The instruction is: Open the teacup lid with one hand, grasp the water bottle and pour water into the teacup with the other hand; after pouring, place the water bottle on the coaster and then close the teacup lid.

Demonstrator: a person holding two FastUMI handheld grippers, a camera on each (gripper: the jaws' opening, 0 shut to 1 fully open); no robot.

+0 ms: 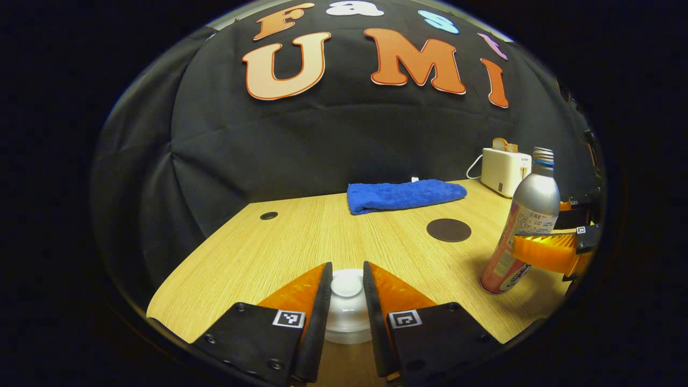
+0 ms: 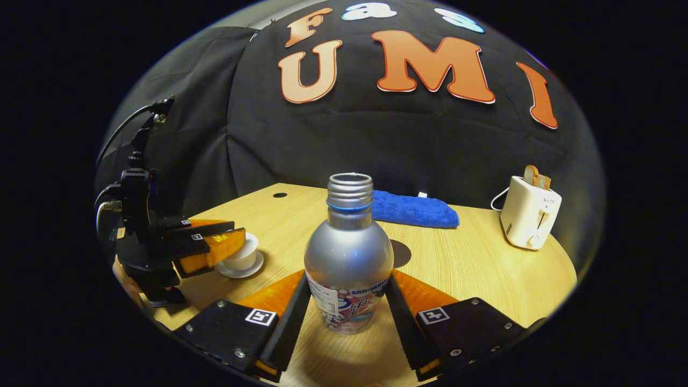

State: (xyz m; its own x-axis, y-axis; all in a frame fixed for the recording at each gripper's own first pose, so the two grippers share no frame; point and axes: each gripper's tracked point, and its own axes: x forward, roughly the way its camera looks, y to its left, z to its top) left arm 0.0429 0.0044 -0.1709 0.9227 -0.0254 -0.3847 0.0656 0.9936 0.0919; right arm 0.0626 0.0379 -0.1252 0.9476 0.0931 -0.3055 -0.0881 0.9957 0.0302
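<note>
At the worktop's [image 1: 279,236] near edge my left tool [image 1: 346,287] pinches the knob of the teacup lid [image 1: 346,284], still seated on the teacup [image 2: 242,258]. My right tool [image 2: 348,301] clamps the open water bottle [image 2: 348,252], which looks tilted, barely off the wood. Opening step; next, lift lid straight up, then pour. Coaster [image 1: 449,230] waits beyond; blue towel [image 1: 403,195] and toaster [image 2: 529,217] near the cloth wall.

Warm overhead light, sharp focus, fisheye bending at edges, dim backdrop
</note>
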